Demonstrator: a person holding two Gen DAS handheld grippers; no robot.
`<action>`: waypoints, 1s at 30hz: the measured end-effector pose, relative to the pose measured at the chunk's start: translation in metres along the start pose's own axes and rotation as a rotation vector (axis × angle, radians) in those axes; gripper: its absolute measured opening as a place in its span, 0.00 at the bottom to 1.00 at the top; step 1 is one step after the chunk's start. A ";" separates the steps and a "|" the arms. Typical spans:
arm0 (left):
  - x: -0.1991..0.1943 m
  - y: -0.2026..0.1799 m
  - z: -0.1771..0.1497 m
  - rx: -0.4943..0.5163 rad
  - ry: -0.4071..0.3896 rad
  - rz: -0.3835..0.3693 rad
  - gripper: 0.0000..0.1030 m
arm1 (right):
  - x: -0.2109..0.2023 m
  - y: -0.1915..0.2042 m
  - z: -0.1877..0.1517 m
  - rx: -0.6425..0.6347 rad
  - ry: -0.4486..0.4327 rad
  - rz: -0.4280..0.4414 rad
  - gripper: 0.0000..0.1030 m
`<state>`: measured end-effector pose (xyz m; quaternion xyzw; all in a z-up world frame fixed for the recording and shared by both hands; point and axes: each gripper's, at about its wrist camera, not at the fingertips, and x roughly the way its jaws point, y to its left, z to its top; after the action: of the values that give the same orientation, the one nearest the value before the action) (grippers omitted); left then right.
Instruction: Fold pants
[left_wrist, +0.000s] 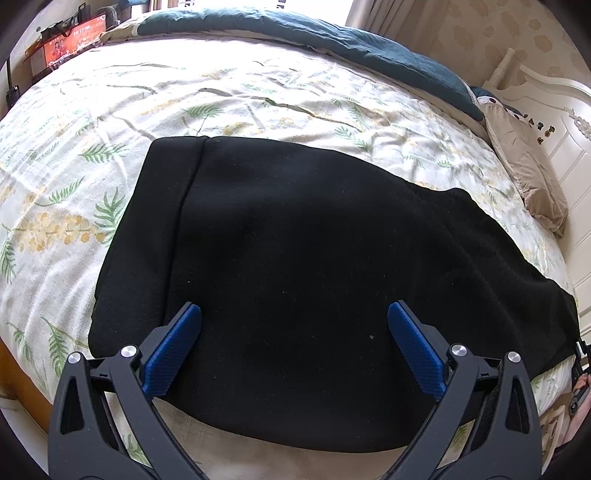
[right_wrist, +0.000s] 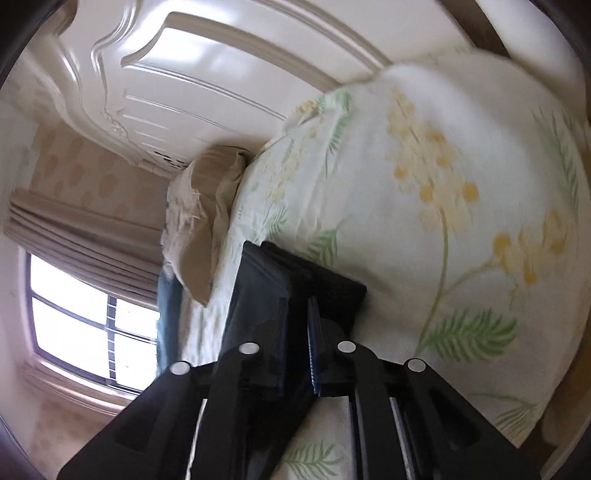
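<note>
Pants (left_wrist: 295, 280): black, lying flat on the bed (left_wrist: 229, 92), folded into a broad dark shape with its waistband end toward the far left and its narrower end running off to the near right edge of the bed.
Bed: covered in a pale sheet printed with green fronds and yellow blossoms; the pants take up the near middle of it.
Left gripper (left_wrist: 294, 332): hangs over the near part of the pants with its jaws spread wide; the blue pads (left_wrist: 173, 350) stand well apart and nothing sits between them (bare black cloth shows in the gap).
Right gripper (right_wrist: 297, 332): at the right end of the pants, jaws nearly together and clamped on a black edge of the cloth, which stands up from between the pads against the sheet (this view is blurred).
Pillow (left_wrist: 524, 173): tan, at the right side of the bed, beyond the pants and against the white headboard (left_wrist: 554, 110).
Blanket (left_wrist: 332, 37): dark teal, bunched along the far edge of the bed, well apart from the pants.
Window (right_wrist: 92, 325): bright, past the far side of the bed, under a pleated curtain (right_wrist: 74, 229).
</note>
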<state>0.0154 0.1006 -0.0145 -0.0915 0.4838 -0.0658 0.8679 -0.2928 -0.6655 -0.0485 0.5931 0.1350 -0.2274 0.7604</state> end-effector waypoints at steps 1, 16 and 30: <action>0.001 0.000 0.000 -0.002 -0.001 0.000 0.98 | 0.001 0.000 -0.001 0.001 -0.004 0.024 0.27; 0.002 0.000 -0.002 0.028 0.002 -0.008 0.98 | -0.014 0.041 0.008 -0.125 -0.033 0.007 0.05; 0.002 -0.003 -0.005 0.041 -0.007 0.001 0.98 | -0.014 0.000 -0.024 -0.005 0.056 0.116 0.28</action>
<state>0.0123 0.0974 -0.0176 -0.0736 0.4793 -0.0749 0.8713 -0.3034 -0.6399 -0.0477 0.6041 0.1225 -0.1657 0.7698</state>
